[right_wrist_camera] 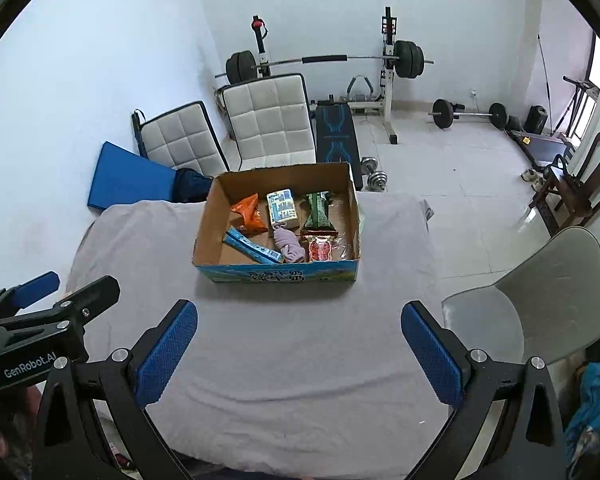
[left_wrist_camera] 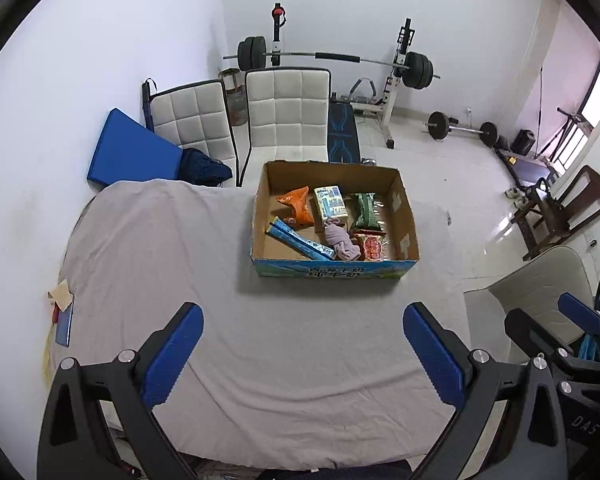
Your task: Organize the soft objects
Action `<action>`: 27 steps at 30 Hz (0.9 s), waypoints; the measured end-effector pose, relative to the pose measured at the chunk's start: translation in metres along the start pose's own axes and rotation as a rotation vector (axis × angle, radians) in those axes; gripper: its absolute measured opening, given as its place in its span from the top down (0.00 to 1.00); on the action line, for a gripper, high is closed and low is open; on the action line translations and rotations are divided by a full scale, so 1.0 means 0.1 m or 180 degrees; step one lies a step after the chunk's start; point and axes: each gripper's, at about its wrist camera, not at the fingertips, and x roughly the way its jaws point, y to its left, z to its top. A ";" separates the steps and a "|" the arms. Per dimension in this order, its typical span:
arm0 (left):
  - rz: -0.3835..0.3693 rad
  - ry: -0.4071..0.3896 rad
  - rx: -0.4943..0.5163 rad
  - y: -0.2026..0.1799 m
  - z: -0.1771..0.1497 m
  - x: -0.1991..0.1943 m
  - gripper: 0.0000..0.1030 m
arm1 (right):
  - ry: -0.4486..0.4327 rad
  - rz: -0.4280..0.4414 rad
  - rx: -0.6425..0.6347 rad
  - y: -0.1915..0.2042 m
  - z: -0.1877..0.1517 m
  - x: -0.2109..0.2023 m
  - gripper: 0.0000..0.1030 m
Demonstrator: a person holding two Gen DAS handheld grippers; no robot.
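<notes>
Op: Both sets of blue pads sit nearest the lens. Left gripper (left_wrist_camera: 303, 350) spread wide, nothing between its fingers; right gripper (right_wrist_camera: 299, 348) likewise released and empty. Both hang over the grey-sheeted tabletop (left_wrist_camera: 180, 248), well short of the cardboard box (left_wrist_camera: 334, 270).

Obs: Target?

Op: I take the pale mauve sock (left_wrist_camera: 341, 240), bunched inside the box near its front wall, between the long blue packet (left_wrist_camera: 302, 242) and the red-printed packet (left_wrist_camera: 374, 246), just in front of the milk carton (left_wrist_camera: 331, 204).

Obs: Handling?

Op: Judged light, limp, not fragile; it will sag and may snag neighbours. I would pinch the thick bunched middle from above. Crinkly packets look slippery; I cannot tell their fill.
</notes>
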 end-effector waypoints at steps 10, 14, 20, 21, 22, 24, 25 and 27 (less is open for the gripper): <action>0.0056 -0.0247 -0.0016 0.06 0.05 -0.17 0.00 | -0.0245 -0.0138 -0.0008 0.03 0.02 -0.38 0.00; 0.0057 -0.0296 -0.0035 0.08 0.10 -0.15 0.00 | -0.0311 -0.0197 0.0004 0.02 0.12 -0.32 0.00; 0.0121 -0.0408 -0.0066 0.11 0.20 -0.10 0.00 | -0.0374 -0.0268 0.0000 0.02 0.28 -0.23 0.00; 0.0146 -0.0411 -0.0059 0.11 0.22 -0.08 0.00 | -0.0381 -0.0270 0.0003 0.02 0.31 -0.21 0.00; 0.0153 -0.0409 -0.0053 0.11 0.24 -0.06 0.00 | -0.0386 -0.0269 0.0001 0.03 0.33 -0.19 0.00; 0.0165 -0.0415 -0.0053 0.11 0.26 -0.03 0.00 | -0.0399 -0.0280 -0.0006 0.04 0.38 -0.17 0.00; 0.0163 -0.0410 -0.0054 0.11 0.27 -0.01 0.00 | -0.0408 -0.0282 -0.0008 0.05 0.40 -0.16 0.00; 0.0162 -0.0414 -0.0053 0.12 0.29 0.01 0.00 | -0.0412 -0.0291 -0.0016 0.06 0.44 -0.13 0.00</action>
